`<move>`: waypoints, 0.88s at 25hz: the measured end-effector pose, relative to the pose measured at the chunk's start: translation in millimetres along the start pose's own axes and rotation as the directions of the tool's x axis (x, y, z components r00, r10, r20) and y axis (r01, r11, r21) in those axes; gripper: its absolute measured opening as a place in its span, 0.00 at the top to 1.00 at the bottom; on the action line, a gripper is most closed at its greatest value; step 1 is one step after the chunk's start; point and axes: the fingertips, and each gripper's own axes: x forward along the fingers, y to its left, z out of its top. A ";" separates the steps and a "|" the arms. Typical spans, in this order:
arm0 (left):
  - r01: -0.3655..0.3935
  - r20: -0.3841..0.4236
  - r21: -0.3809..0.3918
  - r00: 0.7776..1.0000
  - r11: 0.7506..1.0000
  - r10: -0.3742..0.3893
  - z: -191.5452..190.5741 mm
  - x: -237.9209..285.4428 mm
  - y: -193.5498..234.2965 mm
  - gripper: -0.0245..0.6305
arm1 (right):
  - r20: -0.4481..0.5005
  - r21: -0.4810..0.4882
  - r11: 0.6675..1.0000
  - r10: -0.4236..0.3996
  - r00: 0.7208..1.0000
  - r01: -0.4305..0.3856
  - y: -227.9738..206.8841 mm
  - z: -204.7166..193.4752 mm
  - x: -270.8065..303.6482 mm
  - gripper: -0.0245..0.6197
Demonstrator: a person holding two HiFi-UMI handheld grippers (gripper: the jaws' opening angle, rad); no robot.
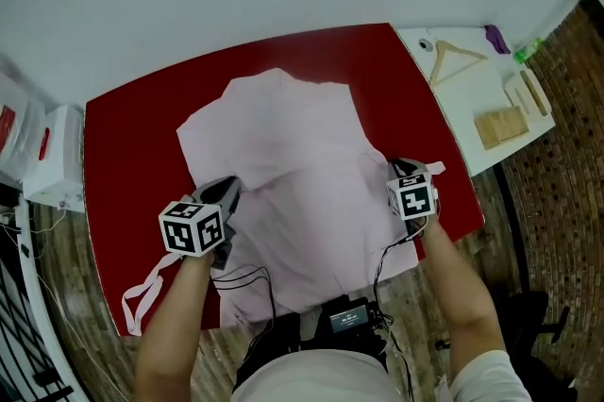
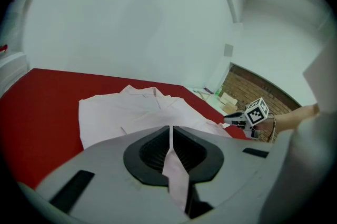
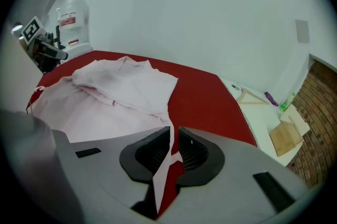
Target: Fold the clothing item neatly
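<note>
While the pink shirt (image 1: 283, 141) lies spread on the red table (image 1: 118, 141), both grippers are clenched on fabric at its near end.

Left gripper (image 2: 171, 146): jaws pressed together on a thin strip of the pink cloth, which runs up between the pads and trails out below them. The bulk of the shirt lies ahead of this gripper and a little to its right, collar at the far end.

Right gripper (image 3: 172, 150): jaws likewise closed on a fold of the same cloth. From the pads the fabric runs forward and to this gripper's left, where the shirt is bunched into a raised fold.

The shirt's near hem overhangs the table edge between the two grippers.

Off to the right gripper's right: a white side table (image 1: 472, 98) carrying a wooden hanger (image 1: 453, 58) and a wooden block (image 1: 500, 125).
</note>
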 end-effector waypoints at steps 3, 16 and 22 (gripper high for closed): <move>0.044 0.015 0.004 0.999 0.999 -0.044 -6.7 -1.0 -31.1 0.94 | -0.021 0.013 1.000 -0.009 1.000 0.009 -12.3 -17.7 -9.4 0.92; 0.105 0.002 0.006 0.994 0.994 -0.105 -45.8 23.3 -144.1 0.94 | -0.058 0.002 1.000 0.028 0.998 -0.028 -73.4 -80.8 -16.8 0.85; 0.097 0.013 0.005 0.995 0.995 -0.097 -50.4 33.6 -169.8 0.94 | -0.008 -0.067 0.990 0.122 0.993 -0.122 -54.6 -66.5 -4.1 0.81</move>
